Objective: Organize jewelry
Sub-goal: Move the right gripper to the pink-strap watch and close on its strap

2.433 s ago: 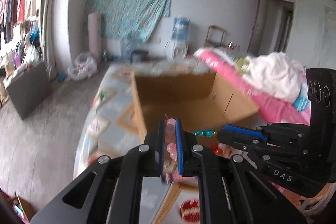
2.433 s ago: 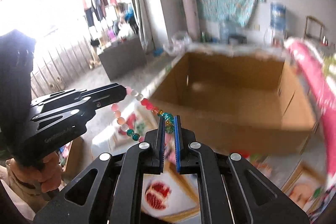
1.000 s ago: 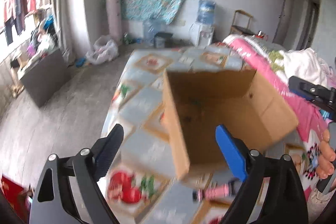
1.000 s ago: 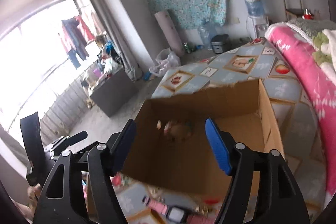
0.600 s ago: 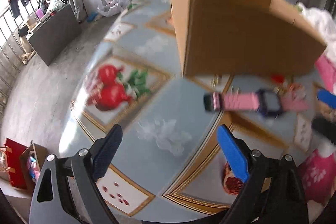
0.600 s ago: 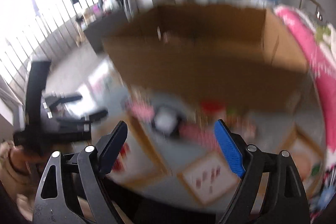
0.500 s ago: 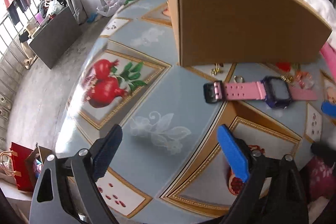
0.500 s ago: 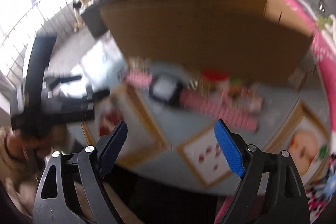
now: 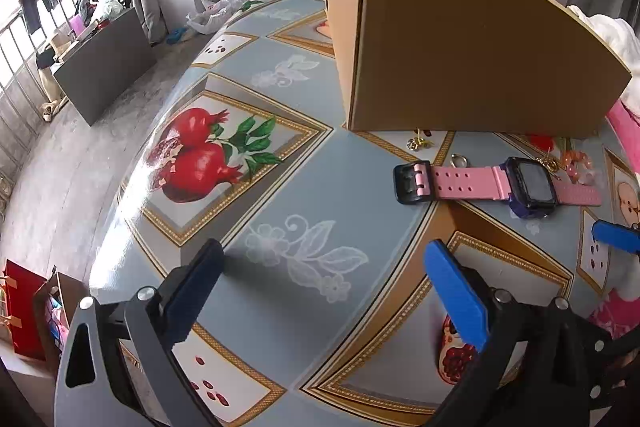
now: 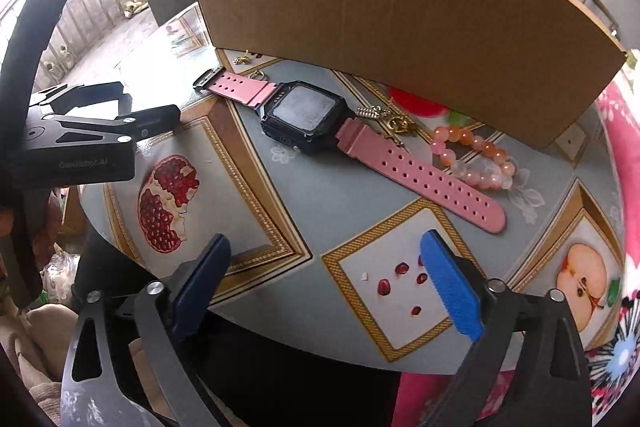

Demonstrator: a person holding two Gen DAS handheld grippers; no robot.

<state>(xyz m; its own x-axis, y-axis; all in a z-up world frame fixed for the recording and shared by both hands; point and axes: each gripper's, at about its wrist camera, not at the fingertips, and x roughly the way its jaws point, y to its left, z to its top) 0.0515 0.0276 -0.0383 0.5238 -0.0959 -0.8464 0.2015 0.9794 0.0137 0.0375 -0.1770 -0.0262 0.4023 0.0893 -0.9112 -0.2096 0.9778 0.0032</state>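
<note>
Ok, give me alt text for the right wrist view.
A pink watch lies flat on a patterned table before a cardboard box, with a bead bracelet beside it. The right claw hangs open and empty nearer the camera.

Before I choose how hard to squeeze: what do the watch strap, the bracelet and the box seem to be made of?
Watch strap: looks like soft matte rubber or silicone, pink, with punched holes.
Bracelet: glossy round beads, peach and clear, likely glass or plastic; cannot tell which.
Box: plain brown corrugated cardboard, matte, with a raw cut top edge.
</note>
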